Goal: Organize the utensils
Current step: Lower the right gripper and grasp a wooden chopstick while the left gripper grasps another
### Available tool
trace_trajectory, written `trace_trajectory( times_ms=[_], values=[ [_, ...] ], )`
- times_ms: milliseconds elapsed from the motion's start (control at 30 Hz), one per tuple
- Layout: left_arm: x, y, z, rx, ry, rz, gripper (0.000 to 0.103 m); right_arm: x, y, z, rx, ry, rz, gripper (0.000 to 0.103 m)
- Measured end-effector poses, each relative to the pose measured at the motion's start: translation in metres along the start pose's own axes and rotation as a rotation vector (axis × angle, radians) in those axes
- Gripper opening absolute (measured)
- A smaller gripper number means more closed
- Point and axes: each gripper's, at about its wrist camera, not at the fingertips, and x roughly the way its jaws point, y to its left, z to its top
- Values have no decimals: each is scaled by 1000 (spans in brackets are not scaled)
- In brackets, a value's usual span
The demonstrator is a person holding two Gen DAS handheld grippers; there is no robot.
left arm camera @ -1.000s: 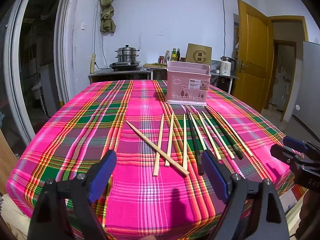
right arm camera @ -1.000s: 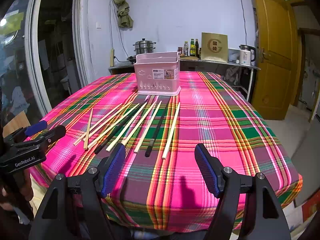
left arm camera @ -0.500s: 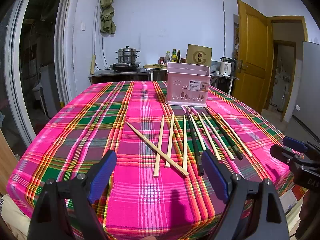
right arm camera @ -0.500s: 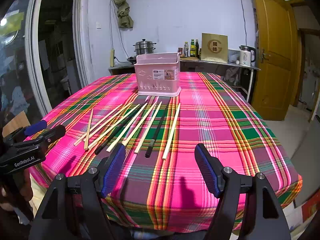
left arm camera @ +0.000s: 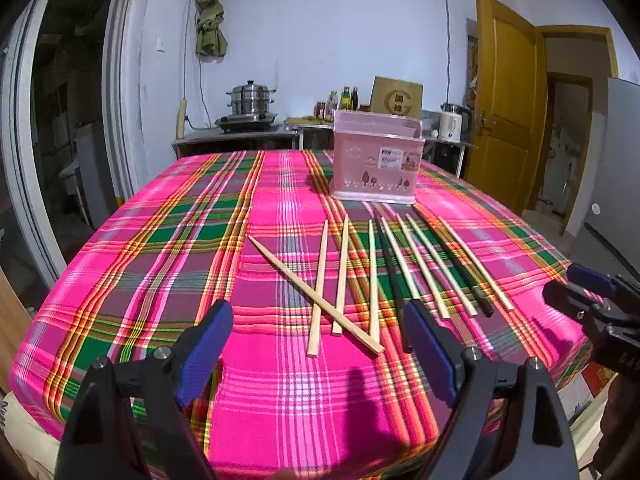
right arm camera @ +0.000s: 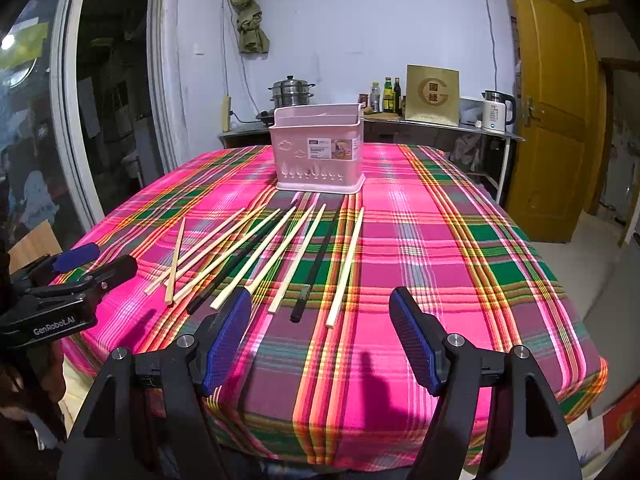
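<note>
Blue-padded and spread wide, the left gripper [left arm camera: 318, 344] and right gripper [right arm camera: 320, 336] hover empty above the near edge of the desk [right arm camera: 460, 280]. Just beyond them, wooden and black chopsticks [right arm camera: 296, 256] lie fanned across the pink plaid cloth, one crossing two others. Farther back stands the pink utensil basket [right arm camera: 318, 148], upright.

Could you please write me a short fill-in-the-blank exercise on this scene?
1. The chopsticks lie on a plaid ____.
2. The basket behind them is ____ in colour.
3. The left gripper and the right gripper both stand ____, holding nothing.
4. One pale chopstick lies ____ across the others.

Missing words: tablecloth; pink; open; crosswise
</note>
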Motion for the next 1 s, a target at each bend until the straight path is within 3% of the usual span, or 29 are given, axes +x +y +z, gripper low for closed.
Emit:
trace_trajectory(
  times_ms=[467, 633, 700, 900, 1000],
  values=[
    [64, 40, 30, -70, 130, 44, 85, 46, -4, 35, -12, 37, 41, 71],
    [91, 54, 42, -81, 197, 64, 78, 75, -7, 55, -18, 90, 52, 58],
    [102, 57, 46, -94, 227, 77, 74, 89, -7, 61, -28, 121, 53, 44],
    [133, 63, 48, -121, 320, 51, 62, 129, -7, 80, -36, 208, 85, 30],
    [136, 61, 50, -109, 323, 57, 59, 150, -8, 84, -26, 254, 109, 25]
  ],
)
